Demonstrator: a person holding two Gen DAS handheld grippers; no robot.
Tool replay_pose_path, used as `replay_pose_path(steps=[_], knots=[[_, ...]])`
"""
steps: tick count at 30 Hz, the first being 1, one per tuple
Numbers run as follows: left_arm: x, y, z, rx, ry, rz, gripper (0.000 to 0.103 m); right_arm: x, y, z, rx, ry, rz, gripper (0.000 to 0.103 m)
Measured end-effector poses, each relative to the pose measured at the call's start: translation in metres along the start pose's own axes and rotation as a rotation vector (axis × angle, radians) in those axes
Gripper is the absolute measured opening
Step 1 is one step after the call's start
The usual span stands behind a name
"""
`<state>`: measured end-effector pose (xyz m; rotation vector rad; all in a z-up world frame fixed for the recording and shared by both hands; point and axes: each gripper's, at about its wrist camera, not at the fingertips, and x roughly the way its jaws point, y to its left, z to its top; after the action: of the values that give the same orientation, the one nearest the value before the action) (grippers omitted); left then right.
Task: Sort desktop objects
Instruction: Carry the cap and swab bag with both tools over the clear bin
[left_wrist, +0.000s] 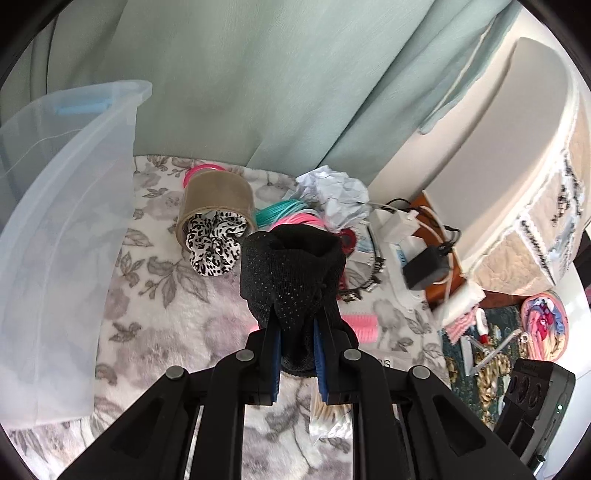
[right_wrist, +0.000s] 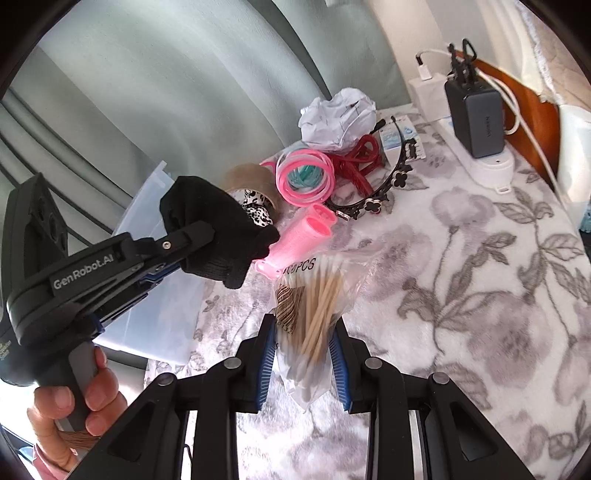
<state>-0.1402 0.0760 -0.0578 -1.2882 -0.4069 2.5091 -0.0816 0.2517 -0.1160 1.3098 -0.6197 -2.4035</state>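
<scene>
Above floral cloth | left gripper pinches black sock (speckled knit, bunched)

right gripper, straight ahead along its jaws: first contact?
The right gripper already has the bag of wooden sticks between its jaws. Beyond the bag, probably the pink hair rollers, though depth is unclear.

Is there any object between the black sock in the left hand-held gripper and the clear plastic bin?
Nothing visible blocks it. The left hand-held gripper holds the black sock in the air; the clear plastic bin stands open on its left, over bare blanket.
</scene>
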Motion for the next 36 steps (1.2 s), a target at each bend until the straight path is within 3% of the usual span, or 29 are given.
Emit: replay_pose_path(steps=[10, 20, 28, 36], knots=[[-0.017, -0.002, -0.008, -0.001, -0.024, 0.003, 0.016, -0.037, 0.019, -0.005, -0.068, -0.066, 0.029, 0.03], [-0.026, -0.012, -0.018, 0.016, 0.001, -0.107, 0.016, -0.022, 0.015, -0.005, -0.055, -0.03, 0.005, 0.03], [-0.062, -0.006, -0.014, 0.023, -0.092, -0.088, 0.016, -0.036, 0.02, 0.001, -0.063, -0.056, 0.022, 0.03], [-0.124, 0.012, -0.01, 0.037, -0.243, 0.0, 0.016, -0.071, 0.068, 0.02, -0.158, -0.159, 0.076, 0.029]])
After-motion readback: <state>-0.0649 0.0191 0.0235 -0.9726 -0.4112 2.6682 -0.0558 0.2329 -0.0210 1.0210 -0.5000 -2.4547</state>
